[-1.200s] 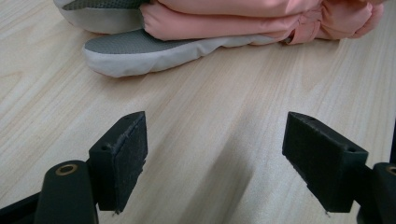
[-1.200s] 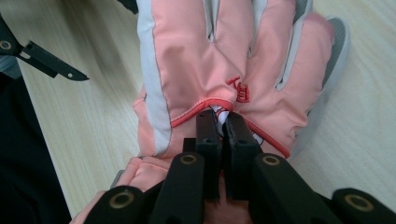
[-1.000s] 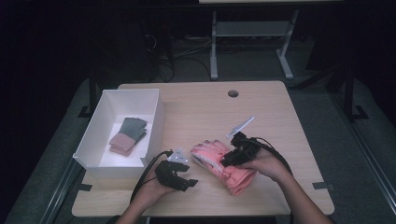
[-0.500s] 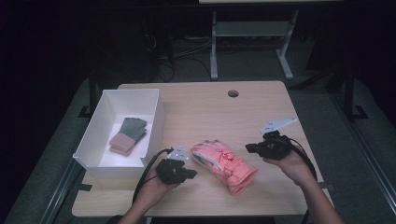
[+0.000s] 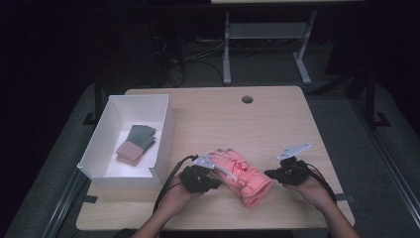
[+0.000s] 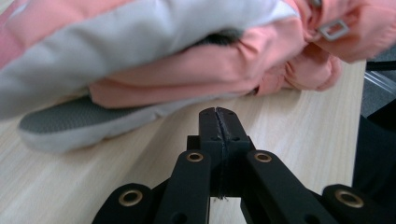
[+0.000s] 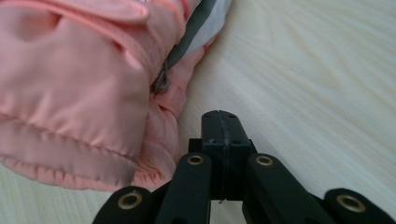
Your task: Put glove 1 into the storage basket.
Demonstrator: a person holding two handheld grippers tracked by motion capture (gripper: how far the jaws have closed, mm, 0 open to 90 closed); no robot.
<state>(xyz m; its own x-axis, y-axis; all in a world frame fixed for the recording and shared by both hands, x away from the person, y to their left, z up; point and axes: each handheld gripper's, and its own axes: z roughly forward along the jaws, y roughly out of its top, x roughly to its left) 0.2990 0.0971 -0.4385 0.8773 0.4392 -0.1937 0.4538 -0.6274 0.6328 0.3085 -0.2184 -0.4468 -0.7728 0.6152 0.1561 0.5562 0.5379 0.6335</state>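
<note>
A pink glove (image 5: 241, 176) is laid flat on the tabletop (image 5: 277, 124) near the front edge, fingers pointed up-left and cuff toward the person. It's flanked by both claws, neither gripping it.

The left claw (image 5: 214, 182) is parked just beside the glove's left side, low over the wood. In the left gripper view its jaws are seen pressed fully together with nothing between them, the tips aimed at the gap under the glove (image 6: 187, 60), where a grey palm patch and a small metal buckle (image 6: 334, 30) can be made out.

The right claw (image 5: 270, 173) is held off to the glove's right, close to the cuff but apart from it. Its jaws are also shut tight on nothing in the right gripper view, with the puffy cuff (image 7: 79, 93) sitting just to one side.

Further left, a white box (image 5: 163, 144) is set on the tabletop, with a smaller grey and pink glove (image 5: 136, 144) lying inside it.
</note>
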